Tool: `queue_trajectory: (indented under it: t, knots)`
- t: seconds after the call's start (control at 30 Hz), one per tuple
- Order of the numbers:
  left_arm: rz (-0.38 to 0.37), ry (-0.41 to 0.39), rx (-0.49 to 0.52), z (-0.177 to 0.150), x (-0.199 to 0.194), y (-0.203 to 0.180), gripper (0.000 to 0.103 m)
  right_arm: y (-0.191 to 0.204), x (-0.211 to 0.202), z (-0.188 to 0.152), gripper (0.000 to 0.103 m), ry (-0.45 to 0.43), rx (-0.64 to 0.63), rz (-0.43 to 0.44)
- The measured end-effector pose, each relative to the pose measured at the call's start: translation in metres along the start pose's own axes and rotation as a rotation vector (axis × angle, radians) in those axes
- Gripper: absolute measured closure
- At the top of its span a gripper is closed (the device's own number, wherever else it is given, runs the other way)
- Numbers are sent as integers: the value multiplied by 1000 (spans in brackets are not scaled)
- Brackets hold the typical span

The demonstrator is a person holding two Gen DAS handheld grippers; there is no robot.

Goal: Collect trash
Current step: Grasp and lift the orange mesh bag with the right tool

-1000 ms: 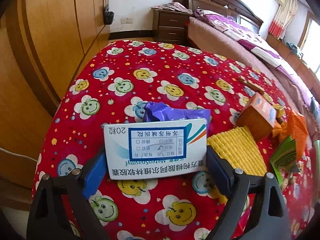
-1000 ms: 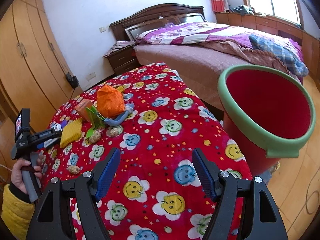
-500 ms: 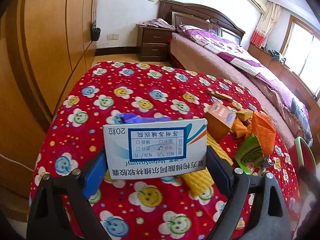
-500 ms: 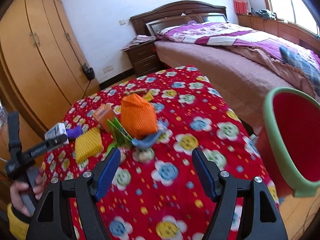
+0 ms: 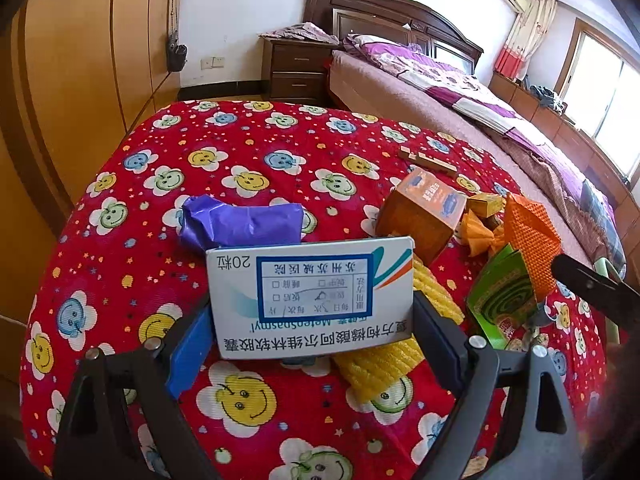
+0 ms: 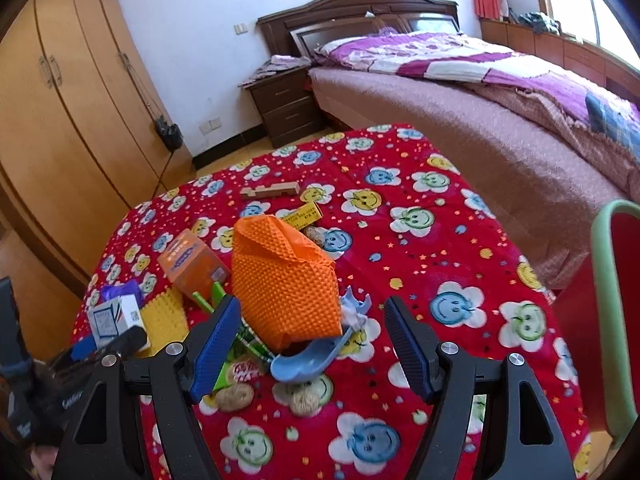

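Trash is mid-collection: your left tongs (image 5: 312, 332) clamp the white medicine box (image 5: 310, 298) above the counter (image 5: 240, 152). Your right tongs (image 6: 312, 344) stand wide and empty, the orange mesh bag (image 6: 284, 280) at their twelve o'clock. Next, I judge, carry the box toward the red bin (image 6: 616, 312) at three o'clock.

Bright window daylight, mostly sharp, fisheye bending, dark vignetted corners
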State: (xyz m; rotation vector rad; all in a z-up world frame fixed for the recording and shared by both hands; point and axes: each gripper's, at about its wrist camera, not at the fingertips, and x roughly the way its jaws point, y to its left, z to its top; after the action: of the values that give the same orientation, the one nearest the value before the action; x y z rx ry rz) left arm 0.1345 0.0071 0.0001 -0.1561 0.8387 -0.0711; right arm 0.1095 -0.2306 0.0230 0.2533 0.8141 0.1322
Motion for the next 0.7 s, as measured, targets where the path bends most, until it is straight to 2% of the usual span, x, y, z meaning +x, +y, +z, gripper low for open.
queue_trajectory:
  t: [0.07, 0.13, 0.43, 0.5, 0.7]
  knots:
    - [-2, -9, 2, -1, -1, -1, 12, -2, 6, -1, 28, 8, 16, 0]
    - [-3, -13, 5, -2, 0, -1, 12, -3, 10, -3, 44, 21, 21, 8]
    - [-8, -16, 2, -4, -2, -1, 12, -9, 2, -16, 81, 19, 44, 36]
    - [-13, -16, 2, -5, -5, -2, 12, -10, -5, -18, 86, 3, 49, 42]
    - [-35, -25, 26, -8, -17, -11, 12, -14, -33, -26, 91, -59, 65, 68]
